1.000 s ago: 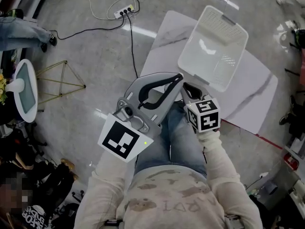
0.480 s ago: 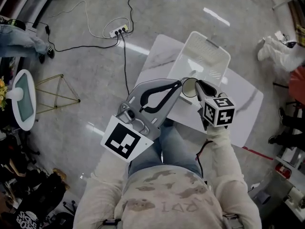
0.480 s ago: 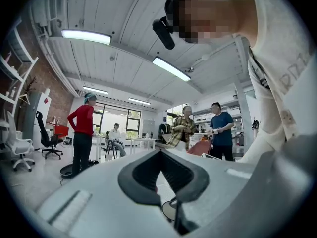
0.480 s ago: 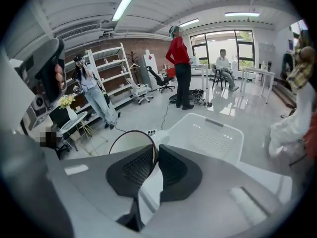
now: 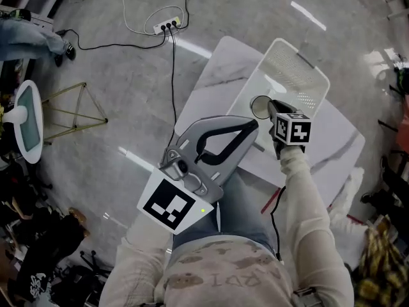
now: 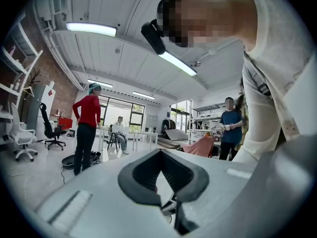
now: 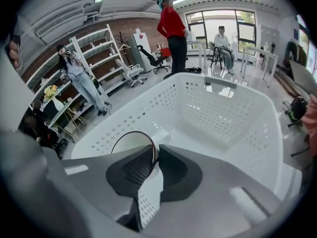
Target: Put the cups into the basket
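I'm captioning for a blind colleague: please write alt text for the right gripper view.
The right gripper pinches the rim of a cup over a white perforated basket. People and shelves fill the room behind.

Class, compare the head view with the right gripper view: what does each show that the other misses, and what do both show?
Only the head view: the left claw, the table under the basket, and a power strip on the floor. Only the right gripper view: the right claw pinching the rim of the cup, and shelves in the room behind. Both: the cup held over the white basket.
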The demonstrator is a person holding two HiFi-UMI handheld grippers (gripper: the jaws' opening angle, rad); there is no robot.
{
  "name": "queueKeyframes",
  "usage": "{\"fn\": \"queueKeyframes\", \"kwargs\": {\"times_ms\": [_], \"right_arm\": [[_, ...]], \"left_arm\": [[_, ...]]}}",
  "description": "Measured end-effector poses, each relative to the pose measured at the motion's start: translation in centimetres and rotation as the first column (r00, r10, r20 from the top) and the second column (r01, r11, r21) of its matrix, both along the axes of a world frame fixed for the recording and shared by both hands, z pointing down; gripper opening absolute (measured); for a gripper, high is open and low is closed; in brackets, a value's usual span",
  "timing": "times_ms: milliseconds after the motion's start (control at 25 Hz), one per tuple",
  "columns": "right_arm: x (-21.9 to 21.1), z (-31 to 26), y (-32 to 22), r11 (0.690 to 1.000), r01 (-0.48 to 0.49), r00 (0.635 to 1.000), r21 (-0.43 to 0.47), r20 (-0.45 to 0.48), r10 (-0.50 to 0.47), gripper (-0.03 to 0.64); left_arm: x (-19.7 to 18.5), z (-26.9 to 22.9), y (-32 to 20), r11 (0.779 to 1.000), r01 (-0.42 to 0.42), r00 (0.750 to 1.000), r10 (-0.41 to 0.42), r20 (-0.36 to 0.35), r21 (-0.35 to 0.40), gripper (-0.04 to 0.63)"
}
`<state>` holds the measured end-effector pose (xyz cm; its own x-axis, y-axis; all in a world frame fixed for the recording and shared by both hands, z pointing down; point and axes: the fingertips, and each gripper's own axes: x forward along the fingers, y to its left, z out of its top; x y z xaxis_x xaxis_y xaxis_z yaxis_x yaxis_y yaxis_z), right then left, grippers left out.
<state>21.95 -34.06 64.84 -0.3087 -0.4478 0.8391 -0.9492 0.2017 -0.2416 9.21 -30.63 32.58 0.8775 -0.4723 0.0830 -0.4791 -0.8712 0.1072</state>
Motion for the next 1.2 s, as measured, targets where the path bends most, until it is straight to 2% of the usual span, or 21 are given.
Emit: {"fn": "queueKeyframes", "kwargs": {"times_ms": [360, 680, 800, 920, 1000, 1200], "right_arm": [[-0.9, 7.8, -0.4, 0.99, 0.08, 0.997, -0.113, -0.006, -0.081, 0.061], [-1.5, 9.5, -0.6, 0.988, 0.099, 0.995, -0.12, 0.024, -0.096, 0.064], [-1.8, 9.5, -0.4, 0.988, 0.111, 0.994, -0.108, 0.026, -0.109, 0.071], [-1.6, 8.3, -0.5, 0.994, 0.075, 0.997, -0.076, 0.034, -0.072, 0.056], [-1.5, 6.9, -0.8, 0.997, 0.056, 0.997, -0.047, 0.051, -0.054, 0.023], [-2.4, 1.1, -1.3, 0.998, 0.039, 0.992, 0.048, 0.117, -0.044, 0.023]], "left_arm": [[0.0, 4.1, -0.2, 0.998, 0.033, 0.999, -0.032, 0.014, -0.051, 0.0], [-0.3, 6.7, 0.1, 0.995, 0.058, 0.998, -0.055, 0.03, -0.085, 0.0], [-0.1, 6.8, 0.2, 0.994, 0.059, 0.998, -0.057, 0.025, -0.09, 0.0], [0.0, 6.5, 0.3, 0.995, 0.046, 0.999, -0.043, 0.028, -0.084, 0.0], [0.1, 6.1, 0.6, 0.996, 0.036, 0.999, -0.033, 0.033, -0.081, 0.0], [0.2, 3.8, 1.3, 0.998, 0.006, 1.0, -0.004, 0.029, -0.055, 0.0]]}}
